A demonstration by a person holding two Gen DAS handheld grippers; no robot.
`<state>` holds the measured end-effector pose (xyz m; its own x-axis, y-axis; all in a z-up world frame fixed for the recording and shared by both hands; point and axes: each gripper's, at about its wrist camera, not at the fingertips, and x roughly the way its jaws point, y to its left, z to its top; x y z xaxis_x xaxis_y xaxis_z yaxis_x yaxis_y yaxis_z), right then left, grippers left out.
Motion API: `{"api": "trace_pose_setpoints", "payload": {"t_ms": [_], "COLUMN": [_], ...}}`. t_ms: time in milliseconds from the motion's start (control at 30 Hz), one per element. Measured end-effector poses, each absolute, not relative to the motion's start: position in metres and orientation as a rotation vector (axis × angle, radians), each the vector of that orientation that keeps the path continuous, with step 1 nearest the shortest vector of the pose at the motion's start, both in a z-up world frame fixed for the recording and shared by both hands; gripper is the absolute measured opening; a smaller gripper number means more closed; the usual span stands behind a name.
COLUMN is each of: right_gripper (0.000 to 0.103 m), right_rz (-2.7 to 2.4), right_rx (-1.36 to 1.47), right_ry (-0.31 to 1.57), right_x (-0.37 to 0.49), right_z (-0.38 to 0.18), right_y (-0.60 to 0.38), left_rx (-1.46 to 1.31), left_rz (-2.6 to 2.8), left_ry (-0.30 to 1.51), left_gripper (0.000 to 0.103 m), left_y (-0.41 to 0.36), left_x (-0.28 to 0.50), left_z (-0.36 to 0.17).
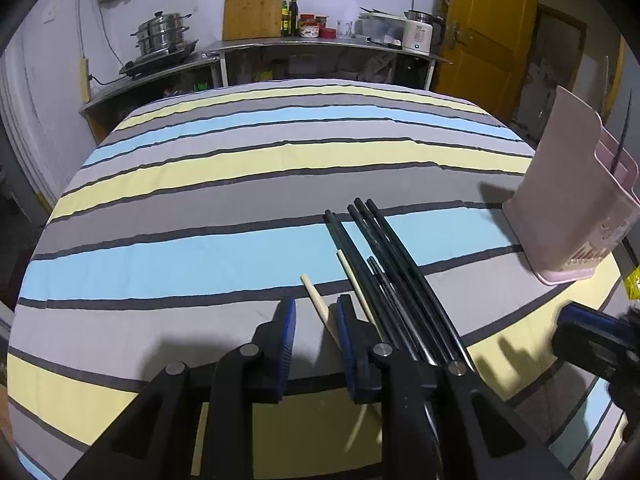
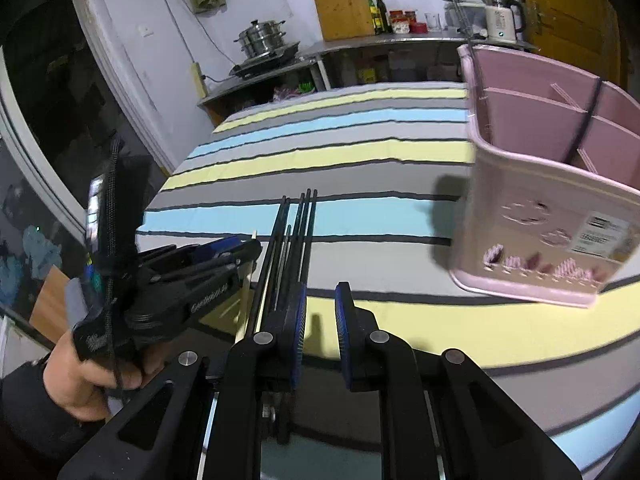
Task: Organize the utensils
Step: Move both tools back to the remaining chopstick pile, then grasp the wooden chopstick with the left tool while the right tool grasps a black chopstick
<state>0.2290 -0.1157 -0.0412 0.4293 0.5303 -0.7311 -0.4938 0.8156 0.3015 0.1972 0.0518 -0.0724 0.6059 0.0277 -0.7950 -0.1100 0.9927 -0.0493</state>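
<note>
Pink caddy (image 2: 552, 216) stands upright on your striped bench (image 2: 360, 152), one dark utensil (image 2: 586, 120) leaning inside, label unreadable. Black chopsticks (image 1: 384, 248) lie beside it; your left fingers (image 1: 289, 320) nearly pinch a pale chopstick (image 1: 316, 296), right fingers (image 2: 344, 316) parted, empty.

five black chopsticks (image 1: 384, 248), two pale chopsticks (image 1: 316, 298), one pink holder (image 1: 568, 208)

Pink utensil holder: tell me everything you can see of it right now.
The pink utensil holder looks like plastic, with a tall back wall, thin dividers forming compartments, slots low on the front and a white label. It stands upright on the striped cloth, right of the loose black chopsticks. One dark thin utensil leans inside. No hand-held gripper touches it.
</note>
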Motion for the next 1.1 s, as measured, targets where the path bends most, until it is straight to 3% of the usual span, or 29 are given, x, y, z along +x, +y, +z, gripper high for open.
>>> {"api": "trace_pose_setpoints", "payload": {"t_ms": [67,867,1100], "right_gripper": [0.015,0.015,0.006], "right_rz": [0.647,0.587,0.586], "right_rx": [0.029,-0.170,-0.175], "right_ry": [0.936,1.004,1.004], "right_x": [0.235,0.269,0.275], "right_z": [-0.046,-0.074,-0.074], "right_y": [-0.106,-0.050,-0.049], "left_rx": [-0.089,-0.134,-0.126], "left_rz": [0.078,0.038,0.028], "left_ry": [0.919,0.930,0.931], "left_gripper": [0.010,0.011,0.009], "left_y": [0.054,0.072,0.073], "left_x": [0.196,0.189,0.192], "left_z": [-0.073,-0.075,-0.075]}}
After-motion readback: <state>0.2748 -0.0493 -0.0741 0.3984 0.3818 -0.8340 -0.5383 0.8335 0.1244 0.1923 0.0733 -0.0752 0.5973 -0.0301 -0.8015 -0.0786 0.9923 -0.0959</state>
